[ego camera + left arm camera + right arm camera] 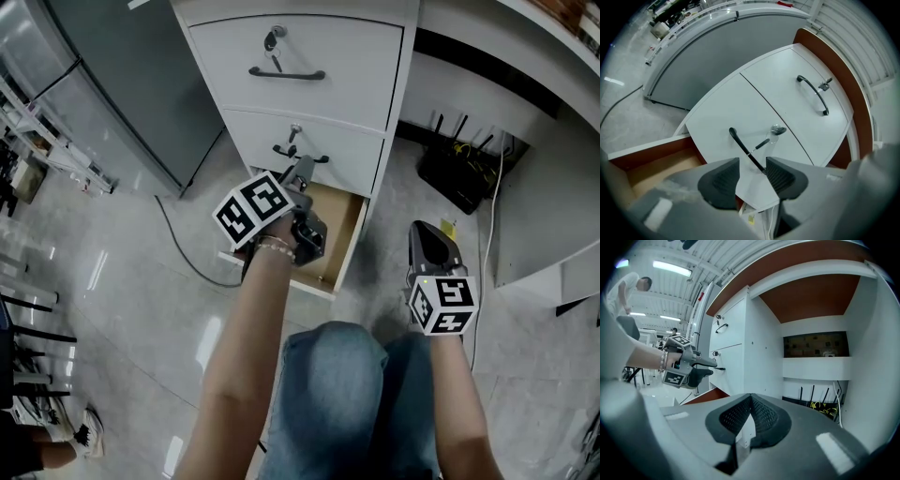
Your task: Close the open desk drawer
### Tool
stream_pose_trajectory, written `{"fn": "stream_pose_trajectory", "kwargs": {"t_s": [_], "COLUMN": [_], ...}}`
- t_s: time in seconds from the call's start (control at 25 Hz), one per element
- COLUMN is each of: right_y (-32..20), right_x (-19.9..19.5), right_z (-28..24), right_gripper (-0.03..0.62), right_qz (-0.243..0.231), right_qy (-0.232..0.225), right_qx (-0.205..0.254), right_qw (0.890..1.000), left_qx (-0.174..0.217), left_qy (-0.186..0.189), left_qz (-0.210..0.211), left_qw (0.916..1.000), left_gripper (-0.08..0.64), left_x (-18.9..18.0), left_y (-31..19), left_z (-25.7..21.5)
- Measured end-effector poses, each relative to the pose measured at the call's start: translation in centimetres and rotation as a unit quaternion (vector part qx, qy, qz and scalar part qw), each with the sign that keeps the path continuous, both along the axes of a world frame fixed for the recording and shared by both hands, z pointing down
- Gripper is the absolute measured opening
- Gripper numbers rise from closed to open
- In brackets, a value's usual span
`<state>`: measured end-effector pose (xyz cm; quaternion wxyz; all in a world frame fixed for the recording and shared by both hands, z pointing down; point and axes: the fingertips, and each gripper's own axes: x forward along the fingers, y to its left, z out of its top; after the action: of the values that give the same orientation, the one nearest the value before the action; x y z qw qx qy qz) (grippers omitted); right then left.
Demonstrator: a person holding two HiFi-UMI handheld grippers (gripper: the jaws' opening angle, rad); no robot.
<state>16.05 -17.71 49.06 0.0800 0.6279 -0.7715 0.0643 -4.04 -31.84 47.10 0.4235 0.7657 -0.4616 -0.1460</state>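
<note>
A white drawer cabinet (309, 103) stands ahead of me. Its bottom drawer (339, 246) is pulled out, showing a brown wooden inside (651, 164). The middle drawer (726, 122) above it is closed and carries a black bar handle (743, 146) and a key (776, 131). My left gripper (302, 171) is up at that handle. Its jaws (752, 171) are open, with the handle's lower end between the pads but not pressed by them. My right gripper (433, 246) hangs at the cabinet's right side, shut with nothing held, pads together (750, 401).
The top drawer (300, 56) has its own handle and key. A black router with antennas (459, 173) and a white cable (487, 234) sit under the desk at right. A dark cable (183, 248) runs on the floor at left beside a grey cabinet (122, 94). My knees (347, 394) are below.
</note>
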Motion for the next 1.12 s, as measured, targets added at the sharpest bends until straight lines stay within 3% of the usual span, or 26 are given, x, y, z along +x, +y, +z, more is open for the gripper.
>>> {"fn": "stream_pose_trajectory", "kwargs": {"t_s": [0.32, 0.64, 0.76, 1.12], "right_y": [0.8, 1.7, 1.7, 2.1], "right_x": [-1.2, -1.0, -0.9, -1.7], "right_z": [-0.1, -0.3, -0.7, 0.1], "right_gripper": [-0.001, -0.001, -0.001, -0.001], "right_qz": [-0.023, -0.030, -0.032, -0.042], "right_qy": [0.000, -0.006, -0.011, -0.022], "right_qx": [0.004, 0.007, 0.011, 0.005], "right_qw": [1.000, 1.000, 0.999, 0.999], "left_qx": [0.025, 0.098, 0.118, 0.105], "left_qy": [-0.037, -0.044, -0.049, -0.084], "left_qz": [-0.006, -0.007, -0.005, -0.002], "left_qw": [0.9990, 0.9942, 0.9918, 0.9909], "left_gripper": [0.165, 0.002, 0.002, 0.002], "left_x": [-3.1, -5.3, -6.0, -7.6], "left_y": [2.3, 5.5, 6.6, 9.1], "left_z": [-0.5, -3.5, -4.4, -2.2]}}
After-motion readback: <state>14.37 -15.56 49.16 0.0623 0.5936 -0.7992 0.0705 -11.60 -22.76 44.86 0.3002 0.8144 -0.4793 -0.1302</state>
